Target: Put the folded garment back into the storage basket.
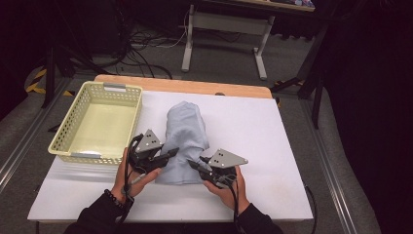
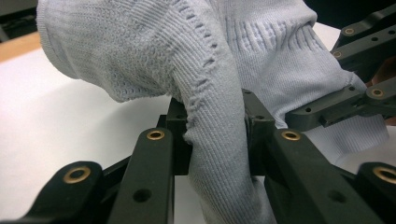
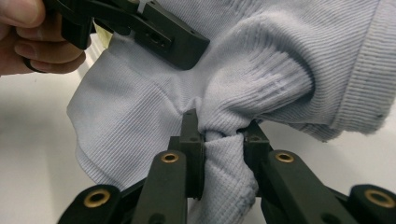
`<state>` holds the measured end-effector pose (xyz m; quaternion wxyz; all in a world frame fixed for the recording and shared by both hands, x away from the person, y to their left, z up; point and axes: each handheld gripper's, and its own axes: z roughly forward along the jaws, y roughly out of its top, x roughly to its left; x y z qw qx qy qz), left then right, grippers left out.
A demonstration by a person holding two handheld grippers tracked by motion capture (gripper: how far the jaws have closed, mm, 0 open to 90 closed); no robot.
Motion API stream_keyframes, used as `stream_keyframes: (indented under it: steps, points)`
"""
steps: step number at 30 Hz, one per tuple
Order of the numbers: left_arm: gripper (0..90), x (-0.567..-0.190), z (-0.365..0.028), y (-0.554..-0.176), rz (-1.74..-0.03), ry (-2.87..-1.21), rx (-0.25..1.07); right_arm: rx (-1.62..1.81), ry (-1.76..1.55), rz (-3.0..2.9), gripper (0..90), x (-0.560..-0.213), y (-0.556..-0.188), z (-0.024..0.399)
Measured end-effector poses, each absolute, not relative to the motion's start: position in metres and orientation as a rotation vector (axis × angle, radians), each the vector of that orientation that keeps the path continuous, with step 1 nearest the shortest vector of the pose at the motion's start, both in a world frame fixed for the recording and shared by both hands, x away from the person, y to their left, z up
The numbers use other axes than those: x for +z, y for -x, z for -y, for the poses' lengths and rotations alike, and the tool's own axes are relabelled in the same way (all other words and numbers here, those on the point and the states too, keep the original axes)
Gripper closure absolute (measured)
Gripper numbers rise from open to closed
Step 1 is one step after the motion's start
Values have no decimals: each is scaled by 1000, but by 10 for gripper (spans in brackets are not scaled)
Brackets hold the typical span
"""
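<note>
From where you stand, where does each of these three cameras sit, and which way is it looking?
High view: above the table's near side, looking forward and down on the knit garment and basket; forearms, both hands show.
Left gripper view: on the left gripper, along its jaws clamping knit.
Right gripper view: on the right gripper, likewise.
Both gripper views share the garment and each other's gripper.

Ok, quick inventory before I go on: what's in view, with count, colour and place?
Knit garment: one, pale blue-grey, folded mid-table, near edge pinched by both grippers.
Basket: one, pale yellow, perforated, left side of table.
Table: one, white top, wooden strip along far edge.
Cables: several, black, on floor behind.
Left gripper: black, shut on garment.
Right gripper: black, shut on garment.
Hands: two, dark sleeves, near edge.
</note>
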<state>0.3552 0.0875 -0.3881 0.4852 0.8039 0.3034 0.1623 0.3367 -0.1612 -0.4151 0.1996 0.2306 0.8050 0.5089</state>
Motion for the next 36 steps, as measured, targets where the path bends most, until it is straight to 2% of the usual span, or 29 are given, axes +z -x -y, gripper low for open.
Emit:
stream_keyframes:
  steps: [10, 23, 36]
  points:
    - [707, -365, -113, -362, -768, -1957, 473, 1463, -581, -2237, 758, -397, -356, 135]
    - [706, -352, -151, -368, -822, -1922, 508, 1497, -535, -2255, 758, -383, -375, 97]
    - [701, -342, -208, -383, -911, -1919, 580, 1553, -529, -2279, 757, -374, -402, 29]
